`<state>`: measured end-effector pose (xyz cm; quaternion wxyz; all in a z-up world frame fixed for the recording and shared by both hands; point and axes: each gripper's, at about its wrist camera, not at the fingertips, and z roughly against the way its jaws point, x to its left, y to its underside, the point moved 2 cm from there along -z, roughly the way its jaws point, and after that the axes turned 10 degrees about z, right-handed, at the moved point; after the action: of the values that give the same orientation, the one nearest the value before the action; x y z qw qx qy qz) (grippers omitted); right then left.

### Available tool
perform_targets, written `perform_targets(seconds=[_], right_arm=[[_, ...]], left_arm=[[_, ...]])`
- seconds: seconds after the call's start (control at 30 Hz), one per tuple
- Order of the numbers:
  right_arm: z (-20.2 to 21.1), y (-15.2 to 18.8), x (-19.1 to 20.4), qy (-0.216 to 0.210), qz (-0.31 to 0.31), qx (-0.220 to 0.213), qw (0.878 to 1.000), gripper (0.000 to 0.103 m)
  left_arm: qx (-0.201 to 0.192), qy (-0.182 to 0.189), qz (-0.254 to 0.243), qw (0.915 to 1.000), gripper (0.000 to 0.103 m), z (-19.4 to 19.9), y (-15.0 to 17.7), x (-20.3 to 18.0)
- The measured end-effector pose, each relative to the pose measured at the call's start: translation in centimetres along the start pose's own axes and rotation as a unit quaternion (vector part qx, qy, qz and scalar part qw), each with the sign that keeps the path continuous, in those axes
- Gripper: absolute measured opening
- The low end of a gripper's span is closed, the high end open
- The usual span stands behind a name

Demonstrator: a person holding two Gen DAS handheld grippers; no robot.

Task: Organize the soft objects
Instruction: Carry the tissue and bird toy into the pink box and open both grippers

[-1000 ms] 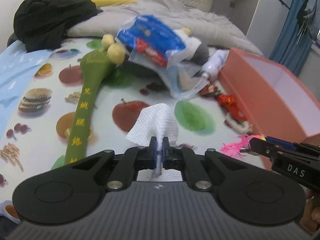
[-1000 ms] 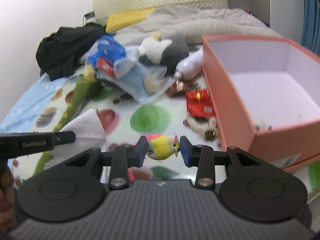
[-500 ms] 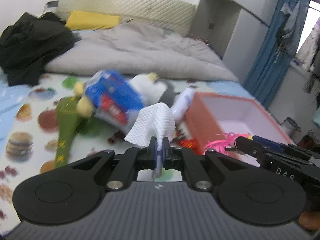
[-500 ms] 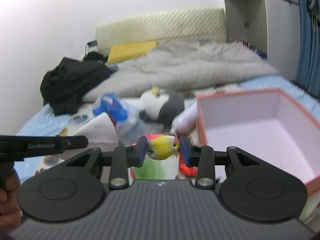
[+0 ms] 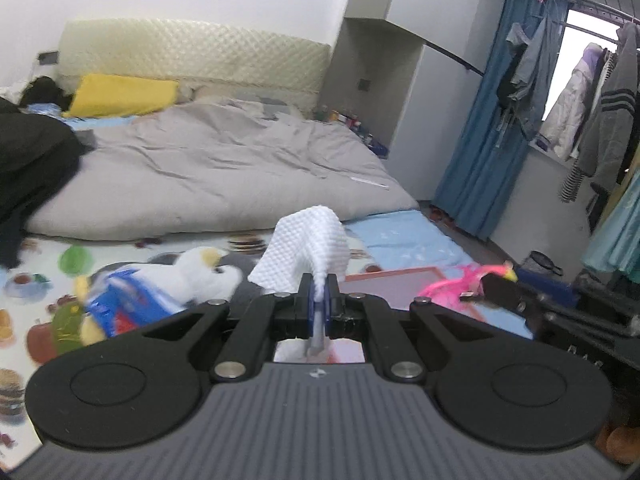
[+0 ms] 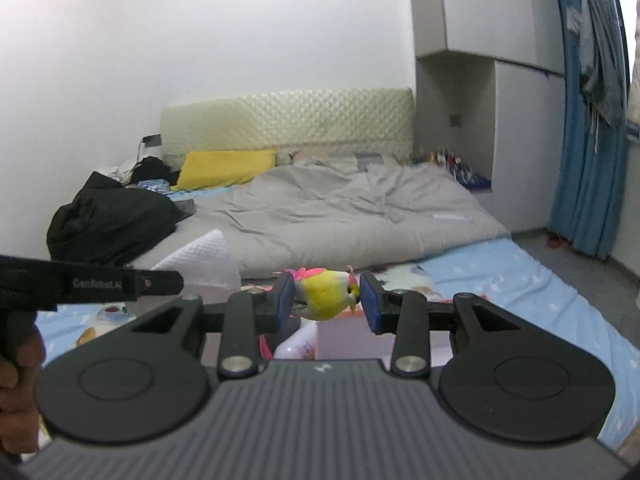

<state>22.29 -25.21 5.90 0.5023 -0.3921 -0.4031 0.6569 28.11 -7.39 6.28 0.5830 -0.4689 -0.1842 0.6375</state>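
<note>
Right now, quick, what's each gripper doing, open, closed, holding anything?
Left gripper: closed on the white cloth.
Right gripper: closed on the yellow toy bird.

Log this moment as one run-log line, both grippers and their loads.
left gripper: shut on white textured paper towel | right gripper: shut on yellow plush bird with pink tuft | both above bed
</note>
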Motion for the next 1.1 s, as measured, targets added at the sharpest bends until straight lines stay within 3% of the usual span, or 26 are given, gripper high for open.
perform_targets(seconds=[0.13, 0.27, 0.5, 0.67, 0.93, 1.0, 1.07, 1.1], right_arm=[[-1.0, -0.5, -3.0, 0.007, -0.017, 0.028, 0.999, 0.040], [-2.7, 0.3, -5.8, 0.019, -0.024, 0.059, 0.998, 0.040], [-7.6, 5.7, -10.9, 0.046, -0.054, 0.161, 0.984, 0.040], [-9.5, 10.6, -12.5, 0.055, -0.073, 0.216, 0.972, 0.040], [-9.5, 15.4, -13.0, 0.048, -0.095, 0.252, 0.962, 0.041], [-9.4, 15.3, -13.1, 0.050, -0.097, 0.256, 0.961, 0.048], [-9.3, 15.2, -13.1, 0.054, -0.099, 0.256, 0.960, 0.058], [-9.1, 15.0, -13.2, 0.054, -0.098, 0.253, 0.961, 0.059]], left_arm=[[0.017, 0.011, -0.016, 0.9997, 0.006, -2.1, -1.6, -3.2], [0.061, 0.011, -0.015, 0.9979, 0.006, -6.1, -1.5, -5.2], [0.150, -0.001, -0.024, 0.9884, 0.006, -14.6, 3.0, -6.7], [0.193, -0.009, -0.040, 0.9803, 0.006, -18.4, 6.1, -6.9], [0.226, -0.011, -0.052, 0.9726, 0.006, -20.7, 9.3, -7.0], [0.236, -0.006, -0.057, 0.9701, 0.011, -20.8, 9.5, -7.1], [0.241, 0.002, -0.046, 0.9695, 0.028, -20.7, 9.6, -6.9], [0.236, 0.000, -0.047, 0.9706, 0.032, -20.5, 9.5, -6.9]])
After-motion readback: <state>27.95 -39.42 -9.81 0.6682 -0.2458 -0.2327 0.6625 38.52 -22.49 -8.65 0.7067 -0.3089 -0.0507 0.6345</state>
